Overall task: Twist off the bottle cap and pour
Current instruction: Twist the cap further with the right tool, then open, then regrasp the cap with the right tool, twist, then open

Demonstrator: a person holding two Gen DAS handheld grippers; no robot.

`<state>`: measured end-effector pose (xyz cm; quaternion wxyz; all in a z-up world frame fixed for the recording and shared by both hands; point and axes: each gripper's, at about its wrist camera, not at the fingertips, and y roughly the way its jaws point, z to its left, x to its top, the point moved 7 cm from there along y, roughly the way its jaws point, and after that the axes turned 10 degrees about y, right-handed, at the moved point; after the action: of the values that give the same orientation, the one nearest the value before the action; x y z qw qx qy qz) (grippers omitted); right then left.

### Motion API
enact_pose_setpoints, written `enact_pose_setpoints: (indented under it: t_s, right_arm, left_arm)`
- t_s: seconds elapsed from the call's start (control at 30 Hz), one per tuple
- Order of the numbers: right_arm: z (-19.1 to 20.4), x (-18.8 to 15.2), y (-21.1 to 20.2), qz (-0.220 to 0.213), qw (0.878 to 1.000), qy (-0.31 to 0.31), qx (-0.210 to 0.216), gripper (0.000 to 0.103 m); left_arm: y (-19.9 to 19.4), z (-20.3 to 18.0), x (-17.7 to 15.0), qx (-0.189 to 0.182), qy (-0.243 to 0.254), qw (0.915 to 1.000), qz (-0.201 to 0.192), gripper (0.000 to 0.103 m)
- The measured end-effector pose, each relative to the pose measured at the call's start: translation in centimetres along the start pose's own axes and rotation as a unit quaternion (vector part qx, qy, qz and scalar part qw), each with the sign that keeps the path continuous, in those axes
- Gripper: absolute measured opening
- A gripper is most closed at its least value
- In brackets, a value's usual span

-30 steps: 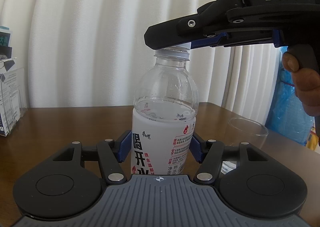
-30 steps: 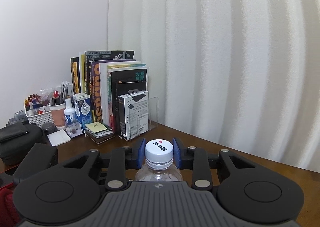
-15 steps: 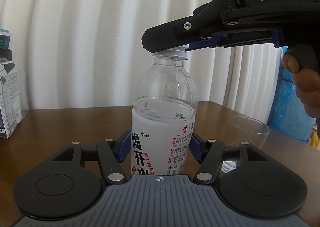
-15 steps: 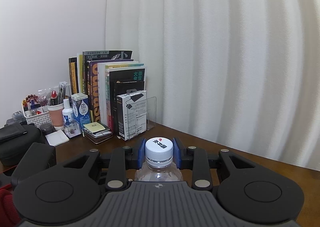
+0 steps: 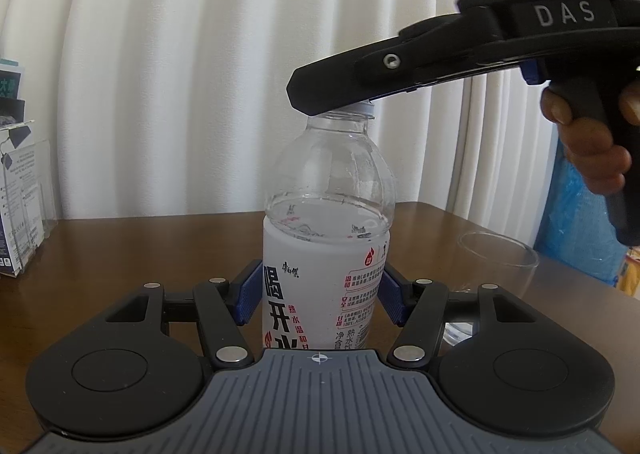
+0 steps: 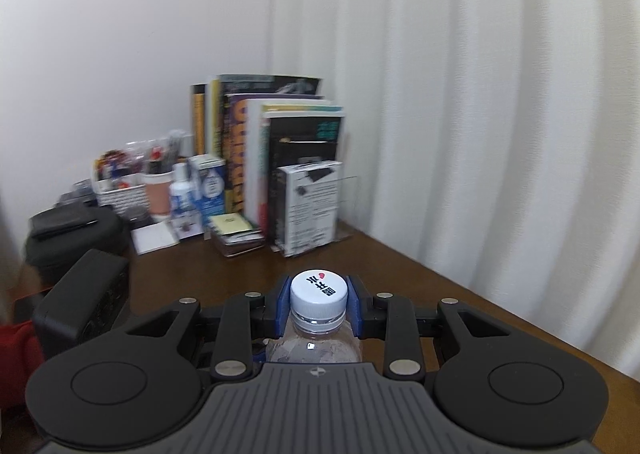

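Observation:
A clear water bottle (image 5: 326, 221) with a white label stands upright on the brown table (image 5: 120, 254). My left gripper (image 5: 318, 292) is shut on the bottle's labelled body. My right gripper (image 6: 319, 304) is shut on the white cap (image 6: 319, 292), its blue pads on both sides. In the left wrist view the right gripper (image 5: 332, 101) reaches in from the upper right, tilted down onto the bottle top, and hides the cap. An empty clear glass (image 5: 496, 266) stands on the table right of the bottle.
A row of books (image 6: 264, 157), a white box (image 6: 312, 205), small bottles and a pen basket (image 6: 124, 181) stand at the table's far left by the wall. A black case (image 6: 72, 238) lies left. White curtains hang behind. A blue bag (image 5: 584, 221) sits right.
The right gripper has twisted on the cap: the cap's print has rotated, and the gripper body has swung and tilted in the left wrist view. The bottle and left gripper stay put.

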<state>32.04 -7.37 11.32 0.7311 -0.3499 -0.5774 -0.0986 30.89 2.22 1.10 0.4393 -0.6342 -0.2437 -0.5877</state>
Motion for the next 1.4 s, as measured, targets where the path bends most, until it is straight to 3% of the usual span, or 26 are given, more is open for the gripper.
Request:
enact_pose_setpoints:
  t_s: [0.2,0.57,0.77,0.87,0.93,1.0,1.2,1.3,1.4]
  right_arm:
    - [-0.2,0.1,0.1,0.007,1.0,-0.005,0.027,0.032]
    - [0.0,-0.1,-0.1,-0.013,1.0,0.002,-0.001,0.034]
    - [0.2,-0.3,-0.6,-0.045,0.998,0.019,-0.044,0.054]
    - [0.7,-0.5,-1.2,-0.075,0.994,0.023,-0.08,0.068]
    - [1.2,-0.6,-1.6,-0.098,0.989,0.025,-0.109,0.089]
    - [1.5,-0.9,-1.8,-0.118,0.983,0.032,-0.137,0.095]
    - [2.1,-1.2,-1.8,-0.156,0.97,0.044,-0.179,0.093]
    - [2.1,-1.4,-1.3,-0.16,0.966,0.06,-0.192,0.073]
    - [2.3,-1.9,-0.3,-0.146,0.968,0.061,-0.197,0.069]
  left_arm:
    - [-0.1,0.0,0.0,0.0,0.0,1.0,0.0,0.06]
    - [0.6,0.7,-0.1,0.0,0.0,1.0,0.001,0.06]
    - [0.3,0.5,-0.1,0.001,0.0,1.0,0.001,0.06]
    - [0.3,0.5,-0.1,0.001,0.0,1.0,0.001,0.06]
    - [0.3,0.7,-0.1,0.001,0.0,1.0,0.001,0.06]
    - [0.3,0.9,-0.2,0.0,0.0,1.0,0.001,0.06]
    - [0.3,0.8,0.0,0.0,0.0,1.0,0.001,0.06]
    - [0.3,0.7,0.1,0.0,0.0,1.0,0.001,0.06]
    - [-0.1,0.1,0.2,0.002,0.001,1.0,0.001,0.06]
